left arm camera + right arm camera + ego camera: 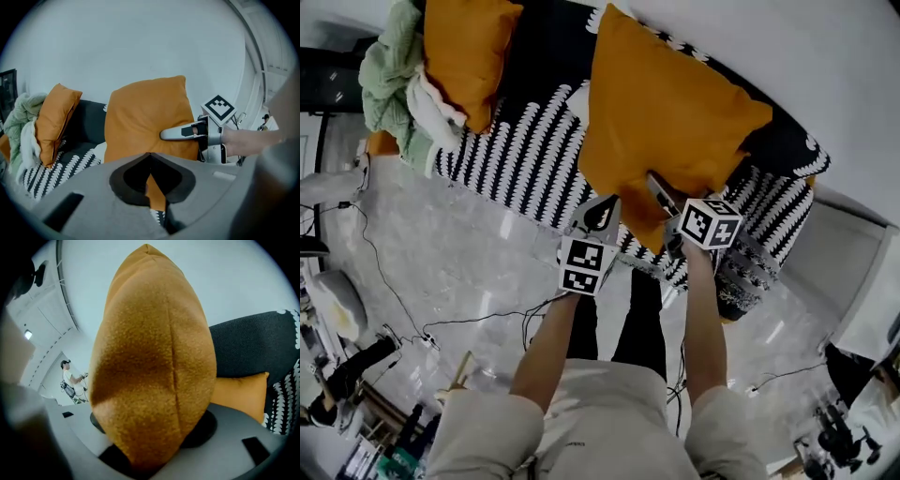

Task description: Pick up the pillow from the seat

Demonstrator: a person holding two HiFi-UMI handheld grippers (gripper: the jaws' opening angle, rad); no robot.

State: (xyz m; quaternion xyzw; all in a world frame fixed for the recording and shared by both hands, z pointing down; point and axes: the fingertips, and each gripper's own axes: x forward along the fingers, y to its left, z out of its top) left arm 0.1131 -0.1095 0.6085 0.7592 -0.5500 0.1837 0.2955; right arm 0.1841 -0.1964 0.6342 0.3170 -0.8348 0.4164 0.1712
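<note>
While right gripper (664,201) clamps pillow (666,112), left gripper (602,214) likewise

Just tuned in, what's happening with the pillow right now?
A person grips the big orange pillow with both grippers: the left gripper pinches its lower edge, the right gripper clamps a thicker part beside it. The pillow stands on edge above the patterned sofa seat; I can't tell if it's fully clear. A second orange pillow sits at the sofa's other end.
</note>
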